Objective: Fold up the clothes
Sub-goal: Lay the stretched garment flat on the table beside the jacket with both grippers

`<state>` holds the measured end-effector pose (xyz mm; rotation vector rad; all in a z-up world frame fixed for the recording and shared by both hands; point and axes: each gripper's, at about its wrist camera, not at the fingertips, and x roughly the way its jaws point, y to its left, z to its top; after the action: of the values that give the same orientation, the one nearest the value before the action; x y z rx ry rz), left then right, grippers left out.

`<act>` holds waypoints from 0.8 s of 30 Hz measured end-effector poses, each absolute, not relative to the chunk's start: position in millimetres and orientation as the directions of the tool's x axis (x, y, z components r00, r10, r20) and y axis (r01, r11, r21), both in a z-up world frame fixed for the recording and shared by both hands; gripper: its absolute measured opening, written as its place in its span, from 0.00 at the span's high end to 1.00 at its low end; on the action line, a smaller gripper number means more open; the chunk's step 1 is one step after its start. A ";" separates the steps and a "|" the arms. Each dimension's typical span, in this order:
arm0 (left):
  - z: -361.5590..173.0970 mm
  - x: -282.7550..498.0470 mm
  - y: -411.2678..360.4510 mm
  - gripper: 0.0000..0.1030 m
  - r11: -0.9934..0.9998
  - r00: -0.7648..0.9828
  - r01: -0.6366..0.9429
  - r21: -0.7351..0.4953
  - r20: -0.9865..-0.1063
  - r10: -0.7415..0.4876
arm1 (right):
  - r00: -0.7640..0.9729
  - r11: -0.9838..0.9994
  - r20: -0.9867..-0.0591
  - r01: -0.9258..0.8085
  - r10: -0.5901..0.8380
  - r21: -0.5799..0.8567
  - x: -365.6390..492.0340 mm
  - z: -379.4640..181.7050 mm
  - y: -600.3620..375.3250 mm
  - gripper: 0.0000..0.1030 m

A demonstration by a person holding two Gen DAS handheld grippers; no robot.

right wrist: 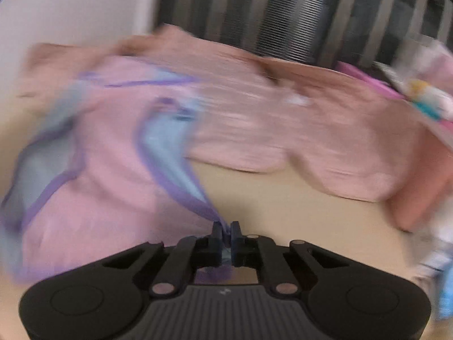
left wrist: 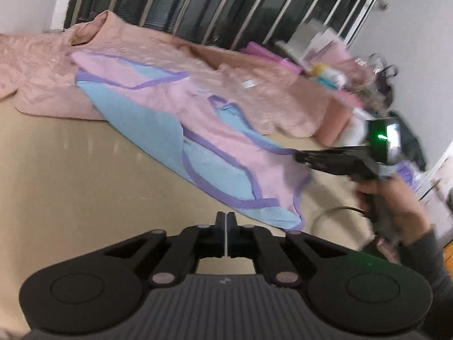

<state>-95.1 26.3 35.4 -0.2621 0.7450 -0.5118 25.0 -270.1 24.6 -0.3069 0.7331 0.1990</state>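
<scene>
A pink and light-blue garment with purple trim lies spread on the beige surface. My left gripper hovers just before the garment's near corner; its jaws are pressed together with nothing between them. In the left wrist view my right gripper comes in from the right, held by a hand, its tips at the garment's purple edge. The blurred right wrist view shows the right gripper shut on a strip of the garment's purple and blue trim, which stretches away from the jaws.
A peach-pink quilted blanket lies behind the garment, below a barred window. Boxes, bags and pink items crowd the right side. A cable loop rests on the surface near the hand.
</scene>
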 end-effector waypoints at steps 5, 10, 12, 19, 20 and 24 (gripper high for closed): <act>57.7 -67.4 32.9 0.52 0.934 0.744 0.320 -0.156 -0.570 -0.350 | 0.798 0.949 -0.589 -0.270 0.126 -0.163 -3.5 55.4 -278.4 0.64; 47.8 -3.3 20.5 0.51 0.902 0.631 0.378 -0.208 -0.655 -0.415 | 0.638 0.844 -0.643 -0.536 0.423 0.023 -59.0 46.2 -249.1 0.64; 41.6 9.1 1.6 0.51 0.914 0.635 0.378 -0.149 -0.676 -0.374 | 0.610 0.822 -0.664 -0.569 0.432 0.013 -72.5 34.0 -233.7 0.81; 28.9 14.2 -16.4 1.00 0.928 0.653 0.366 -0.075 -0.690 -0.313 | 0.610 0.767 -0.650 -0.638 0.452 -0.065 -106.7 23.2 -212.0 0.99; 30.6 7.4 -11.9 1.00 0.924 0.645 0.370 -0.100 -0.688 -0.333 | 0.608 0.753 -0.653 -0.652 0.451 -0.086 -115.4 23.5 -210.2 0.99; 41.6 -13.8 7.0 0.89 0.911 0.640 0.368 -0.188 -0.659 -0.395 | 0.622 0.782 -0.651 -0.620 0.435 -0.069 -126.6 28.5 -223.1 0.91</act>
<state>-13.8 7.0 41.6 -0.0377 0.7601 -0.4348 -126.6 -223.1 28.5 -0.3011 0.6606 0.6167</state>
